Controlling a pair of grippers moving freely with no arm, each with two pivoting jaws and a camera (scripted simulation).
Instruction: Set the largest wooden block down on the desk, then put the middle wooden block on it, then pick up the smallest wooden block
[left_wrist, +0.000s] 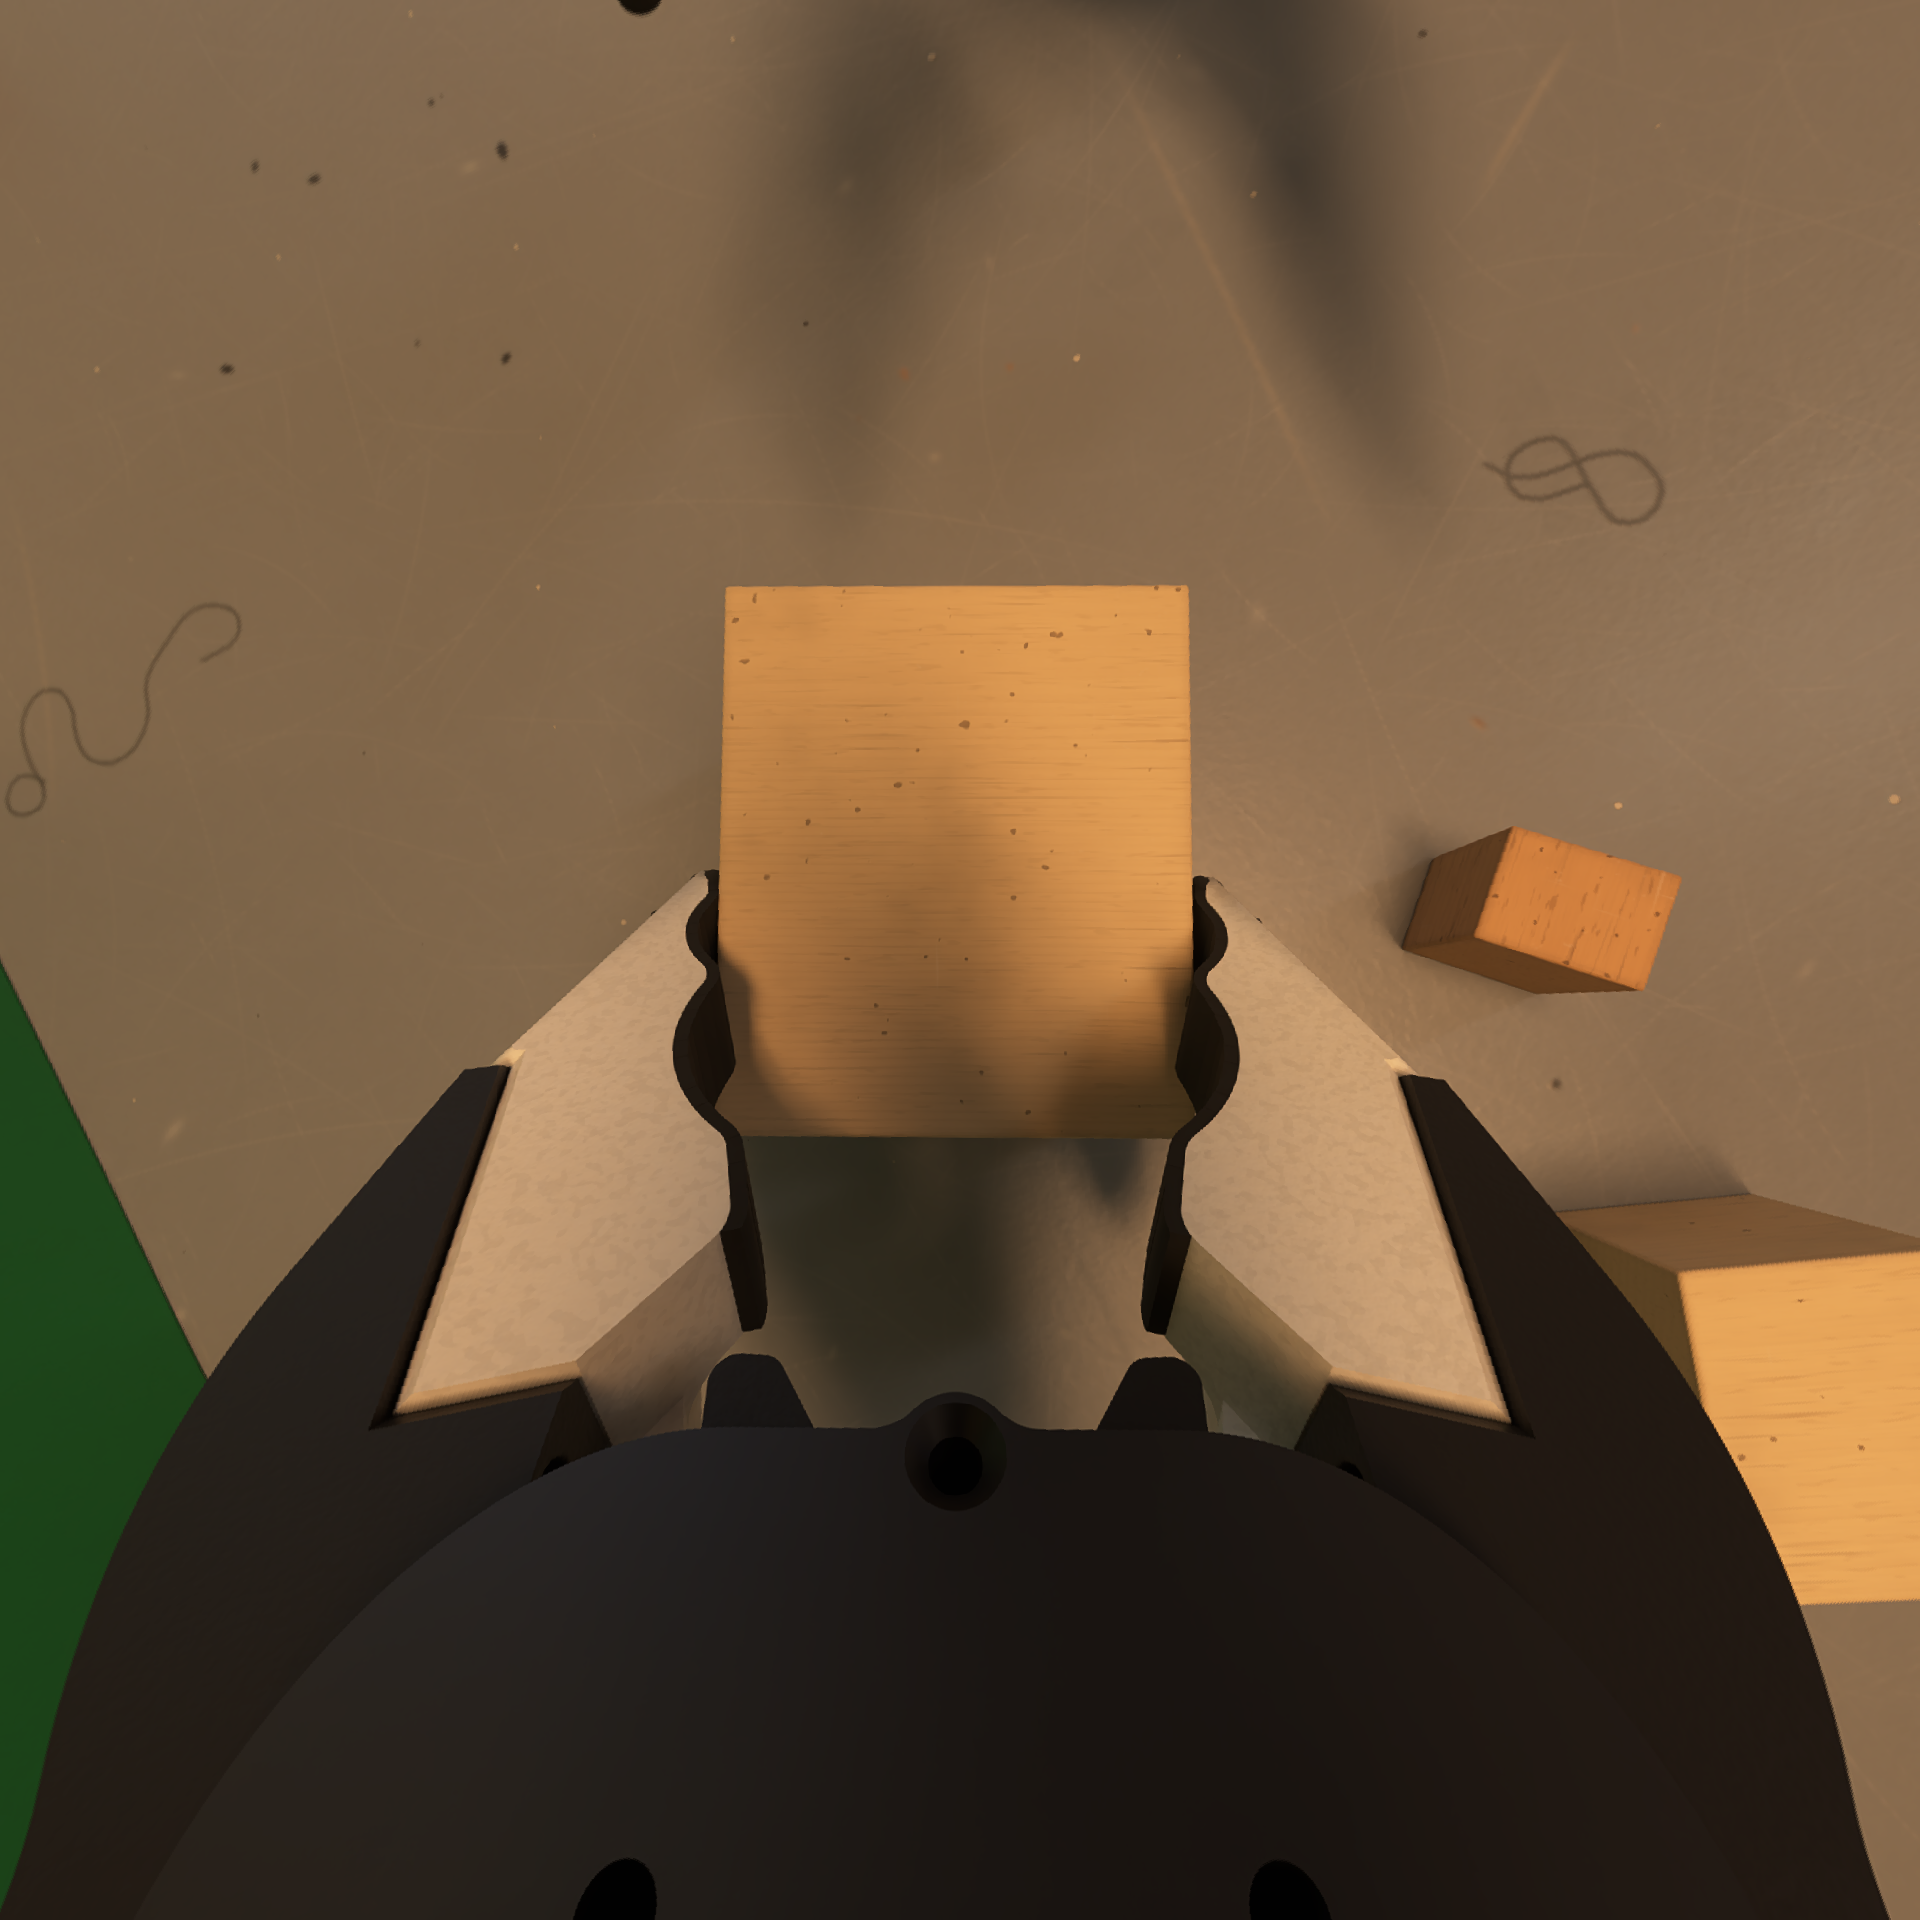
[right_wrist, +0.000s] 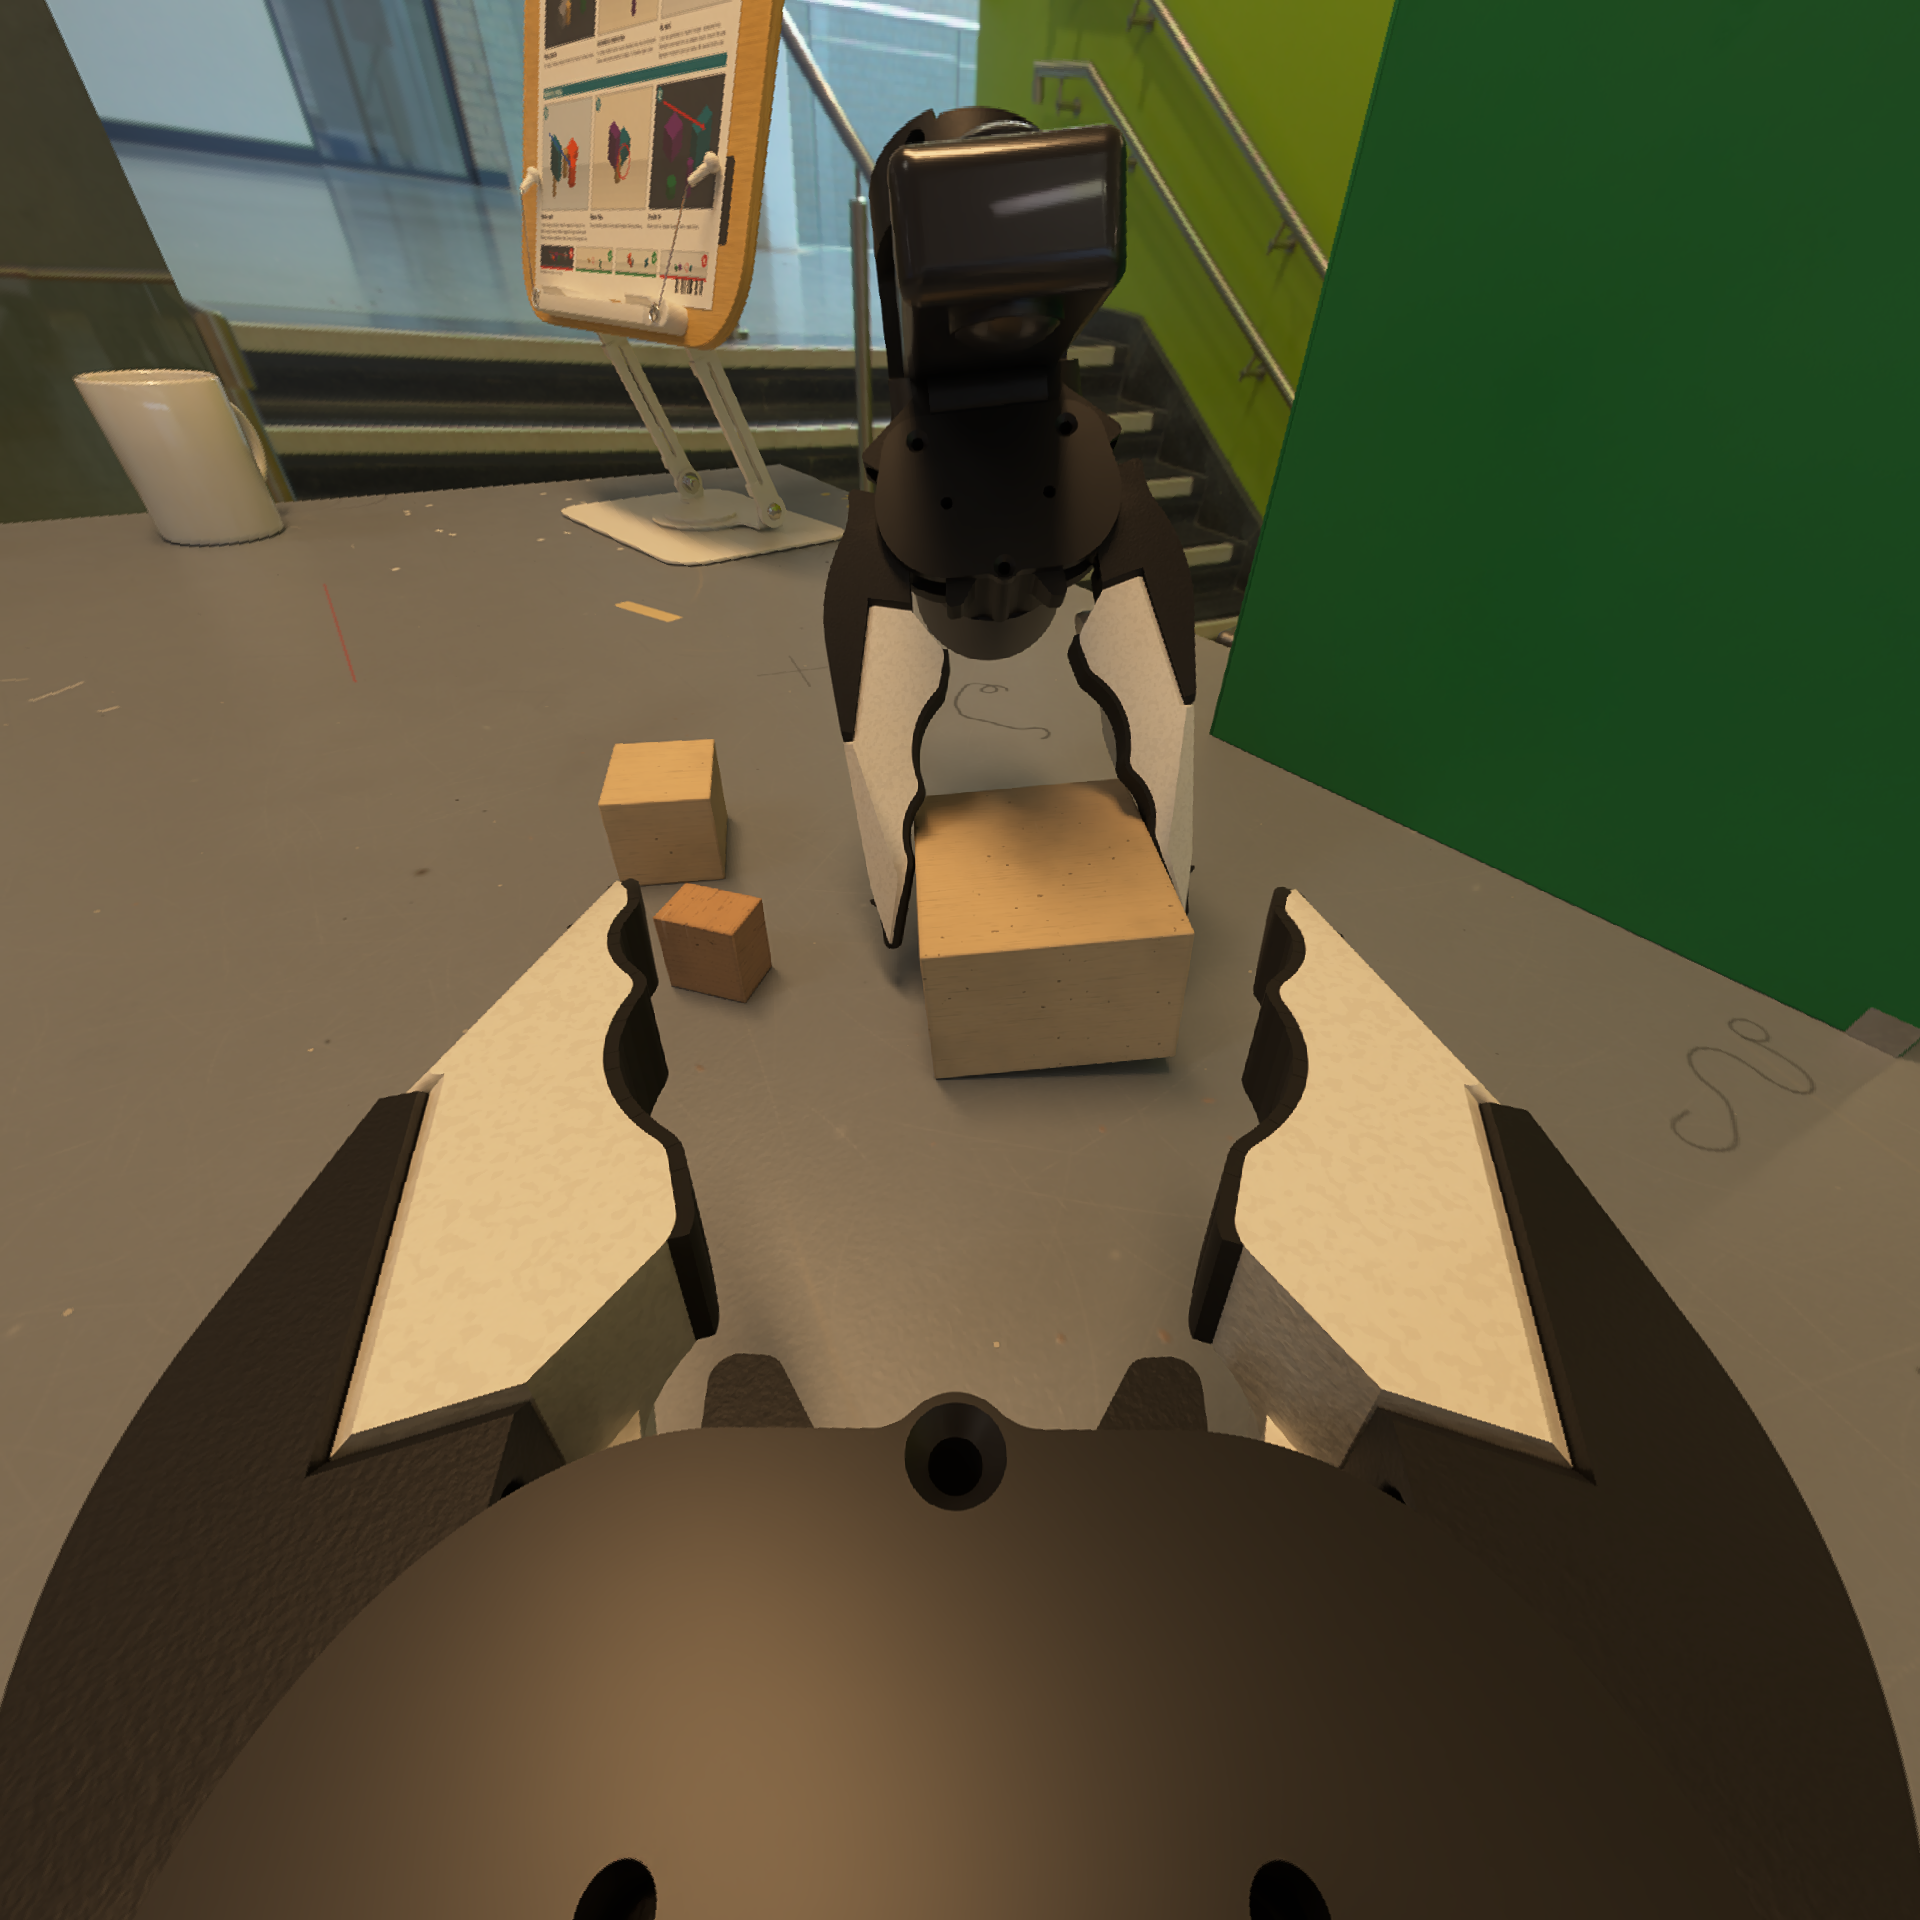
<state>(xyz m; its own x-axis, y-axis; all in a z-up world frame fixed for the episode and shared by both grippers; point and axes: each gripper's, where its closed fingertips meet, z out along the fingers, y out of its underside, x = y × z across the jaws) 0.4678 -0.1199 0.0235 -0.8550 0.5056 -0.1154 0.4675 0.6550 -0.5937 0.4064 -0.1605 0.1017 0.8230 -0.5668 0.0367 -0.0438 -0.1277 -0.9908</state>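
Gripping pale, speckled largest wooden block (left_wrist: 954, 831)

The grey scuffed desk top (right_wrist: 312, 831) lies bare between the spread fingers of the right gripper (right_wrist: 956, 935), giving clear passage forward up to the large pale wooden block (right_wrist: 1049, 935). That block is flanked on both sides by the fingers of the left gripper (left_wrist: 954, 914), which blocks access from above. Just left, the small reddish-brown wooden cube (right_wrist: 715, 940) and the medium pale wooden cube (right_wrist: 665, 810) stand near each other with a narrow gap between. The tall green panel (right_wrist: 1610, 520) walls off the right side.
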